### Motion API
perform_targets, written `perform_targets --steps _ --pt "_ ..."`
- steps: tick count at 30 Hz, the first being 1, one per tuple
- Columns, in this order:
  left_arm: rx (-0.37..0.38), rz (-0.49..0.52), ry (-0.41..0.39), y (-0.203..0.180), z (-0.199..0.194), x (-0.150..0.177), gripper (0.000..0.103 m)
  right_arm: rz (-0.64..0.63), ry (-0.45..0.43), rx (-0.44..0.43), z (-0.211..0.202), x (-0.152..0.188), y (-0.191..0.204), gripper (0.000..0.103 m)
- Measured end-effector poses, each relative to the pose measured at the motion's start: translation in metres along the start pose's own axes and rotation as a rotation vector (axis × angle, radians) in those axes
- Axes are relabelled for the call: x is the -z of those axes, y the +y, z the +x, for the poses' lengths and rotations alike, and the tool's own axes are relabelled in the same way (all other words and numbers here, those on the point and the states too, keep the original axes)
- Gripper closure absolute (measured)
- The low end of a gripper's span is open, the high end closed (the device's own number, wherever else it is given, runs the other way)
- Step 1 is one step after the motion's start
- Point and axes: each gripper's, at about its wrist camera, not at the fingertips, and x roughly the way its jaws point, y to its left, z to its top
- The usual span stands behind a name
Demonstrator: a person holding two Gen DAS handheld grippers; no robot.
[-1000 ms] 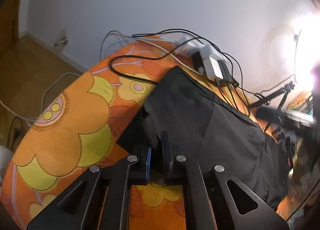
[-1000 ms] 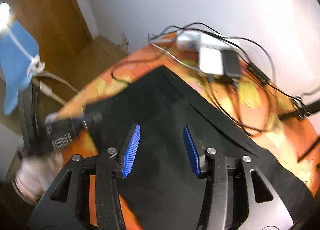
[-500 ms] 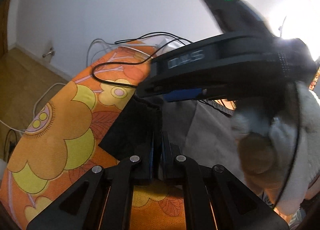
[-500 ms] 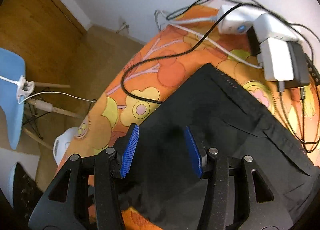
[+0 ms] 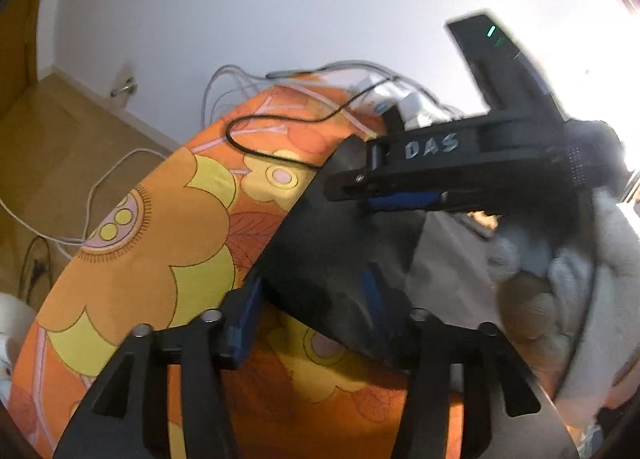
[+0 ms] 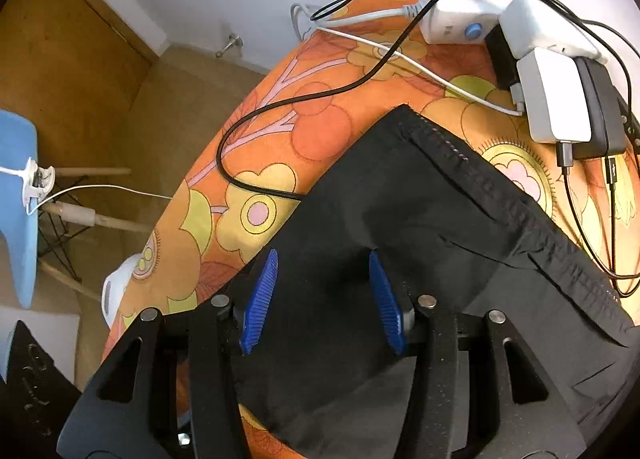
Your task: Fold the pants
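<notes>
Black pants (image 6: 420,199) lie on a round table under an orange flowered cloth (image 5: 160,239). In the left wrist view the near left corner of the pants (image 5: 332,251) lies between the blue pads of my left gripper (image 5: 310,307). Its jaws are opening and the pads no longer press the cloth, which drapes over the right finger. My right gripper (image 6: 322,299) hovers open just above the pants near their left edge, with nothing pinched. Its black frame marked DAS (image 5: 432,147) crosses the left wrist view from the right, above the same corner.
A white power strip (image 6: 460,23), a white charger (image 6: 556,95) and a black adapter sit at the table's far edge, with a black cable (image 6: 280,107) looping across the cloth. A hand in a fuzzy white sleeve (image 5: 580,279) holds the right gripper. A blue chair (image 6: 16,199) stands on the wooden floor.
The left jaws were shut on the pants' edge and now stand apart. The right gripper swung in from the right and sank over the pants' left part.
</notes>
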Motion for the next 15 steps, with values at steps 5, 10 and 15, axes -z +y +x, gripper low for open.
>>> perform_targets --steps 5,10,15 --pt "-0.026 0.021 -0.006 -0.006 0.011 -0.007 0.054 0.037 0.006 -0.048 -0.002 0.001 -0.011 0.054" --pt "0.062 0.011 -0.008 -0.005 0.009 -0.004 0.097 0.084 0.009 -0.075 -0.007 -0.004 -0.022 0.053" --pt "0.099 0.041 -0.037 -0.011 0.002 0.0 0.097 0.072 0.021 -0.063 -0.007 -0.011 -0.009 0.049"
